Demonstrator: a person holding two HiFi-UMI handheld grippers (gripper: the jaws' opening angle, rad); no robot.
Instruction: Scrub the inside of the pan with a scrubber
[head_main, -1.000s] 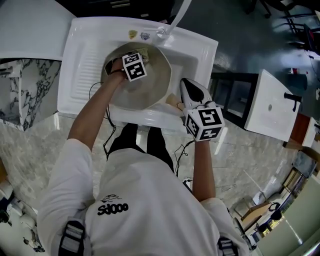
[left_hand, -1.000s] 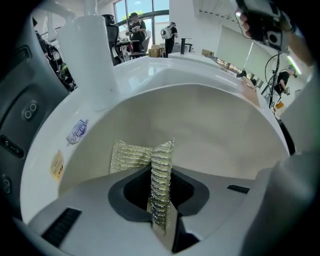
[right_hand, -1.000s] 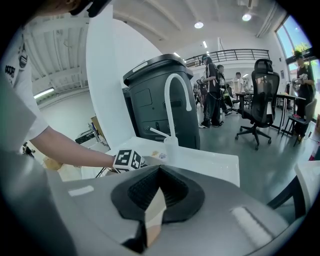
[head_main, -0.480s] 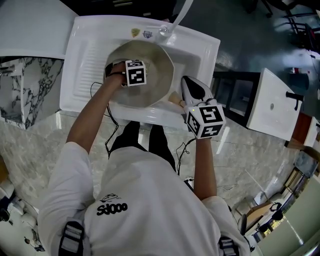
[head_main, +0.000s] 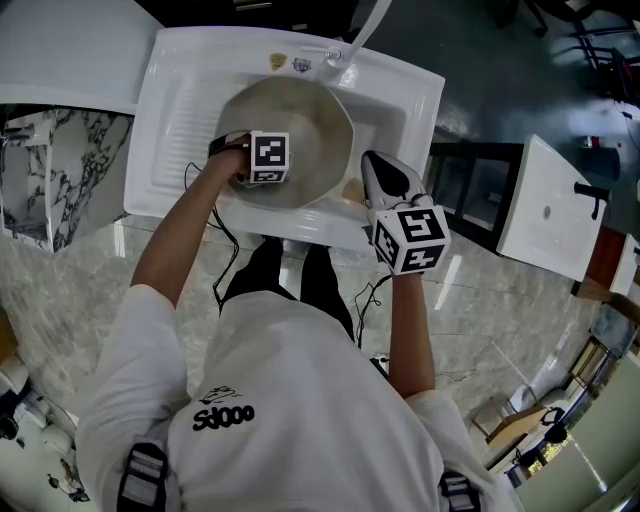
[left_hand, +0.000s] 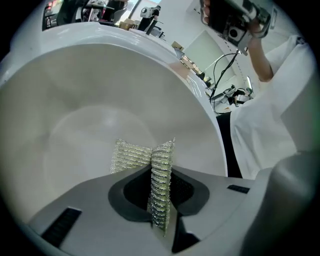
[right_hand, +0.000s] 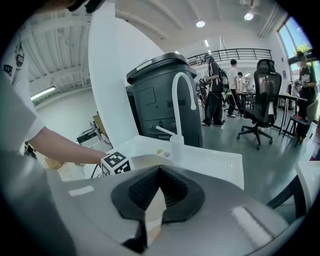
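White sink (head_main: 180, 110) cradles the pan (head_main: 310, 130), which contains nothing but the scrubber (left_hand: 132, 155). Your left gripper (left_hand: 160, 200) is closed tight on that mesh pad, keeping it low against the pan's near inner wall for scrubbing. Your right gripper (head_main: 378, 180) is clamped on the handle (head_main: 349, 190), apparently to steady the pan.

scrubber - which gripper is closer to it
Left. The left gripper is shut on the scrubber, down inside the pan. The right gripper is off to the right outside the rim, shut on the pan handle.
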